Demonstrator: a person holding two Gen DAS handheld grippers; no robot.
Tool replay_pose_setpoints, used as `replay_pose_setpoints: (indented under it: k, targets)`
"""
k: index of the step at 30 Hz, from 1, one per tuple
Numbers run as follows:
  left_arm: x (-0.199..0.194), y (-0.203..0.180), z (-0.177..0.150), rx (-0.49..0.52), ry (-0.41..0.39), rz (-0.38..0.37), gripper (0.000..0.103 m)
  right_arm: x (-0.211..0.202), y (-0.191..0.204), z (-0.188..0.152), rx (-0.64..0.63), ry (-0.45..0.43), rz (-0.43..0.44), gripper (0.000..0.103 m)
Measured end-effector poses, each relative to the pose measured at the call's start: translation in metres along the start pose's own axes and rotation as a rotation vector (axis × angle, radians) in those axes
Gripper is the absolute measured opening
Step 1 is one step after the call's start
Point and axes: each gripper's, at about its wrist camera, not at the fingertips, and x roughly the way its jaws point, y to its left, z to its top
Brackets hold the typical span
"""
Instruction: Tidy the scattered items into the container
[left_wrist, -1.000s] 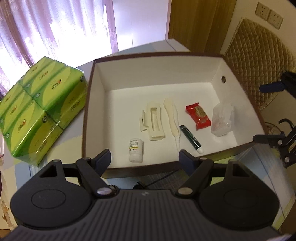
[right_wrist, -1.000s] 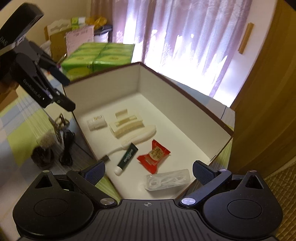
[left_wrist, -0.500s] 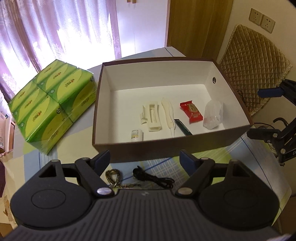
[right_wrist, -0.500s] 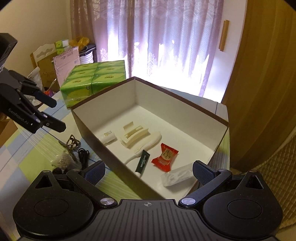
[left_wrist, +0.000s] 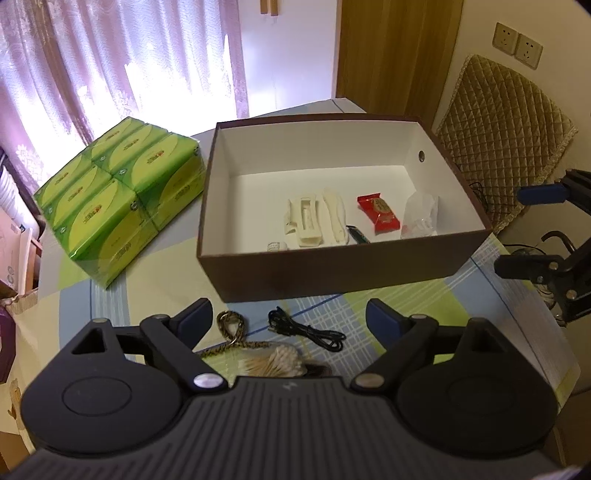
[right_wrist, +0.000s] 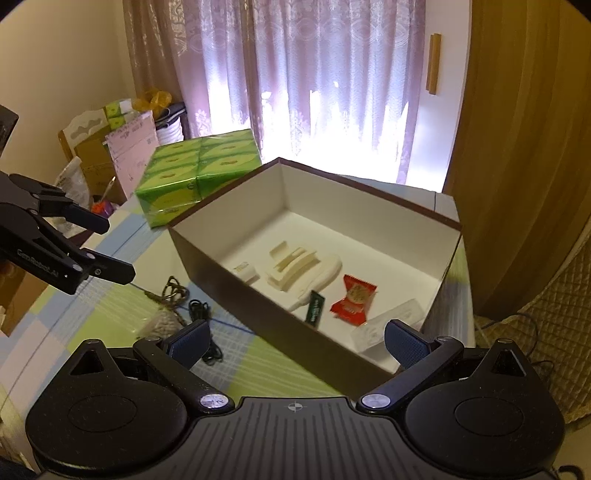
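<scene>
Your left gripper (left_wrist: 287, 318) has its jaws wide and opening more, and nothing is between them; the blue fingertips (left_wrist: 195, 319) touch nothing. Your right gripper (right_wrist: 297, 340) is also spread wide and empty. In the left wrist view it shows again at the right edge, partly cut off.

The brown box (left_wrist: 343, 264) fills the middle of the left wrist view, above your left fingers. Inside it you see a cream hair clip (left_wrist: 303, 220), a long cream piece (left_wrist: 334, 216), a red snack packet (left_wrist: 378, 214) and a clear plastic case (left_wrist: 419, 216). A small white bottle (left_wrist: 276, 245) and a dark green tube (left_wrist: 357, 234) are half hidden behind the near wall.

On the checked tablecloth (left_wrist: 491, 295), between your left fingers and the box, lie a braided cord (left_wrist: 231, 326) and a black cable (left_wrist: 306, 330). A pack of cotton swabs (left_wrist: 271, 363) lies at the bottom centre, partly covered by the gripper body; something dark beside it is hard to make out. The green tissue packs (left_wrist: 118, 195) stand at the left, just beside the box.
</scene>
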Motion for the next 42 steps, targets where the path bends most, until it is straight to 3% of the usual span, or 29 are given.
replay_pose_setpoints:
  k: [13, 32, 42]
  targets:
    - [0.001, 0.004, -0.048, -0.067, 0.050, -0.007, 0.088, 0.014, 0.040, -0.033, 0.031, 0.050, 0.075, 0.103]
    - [0.006, 0.012, -0.105, -0.145, 0.111, 0.017, 0.088, 0.017, 0.059, -0.063, 0.091, 0.069, 0.046, 0.103]
    - [0.004, 0.003, -0.120, -0.102, 0.080, 0.022, 0.087, 0.018, 0.066, -0.071, 0.094, 0.050, 0.044, 0.103]
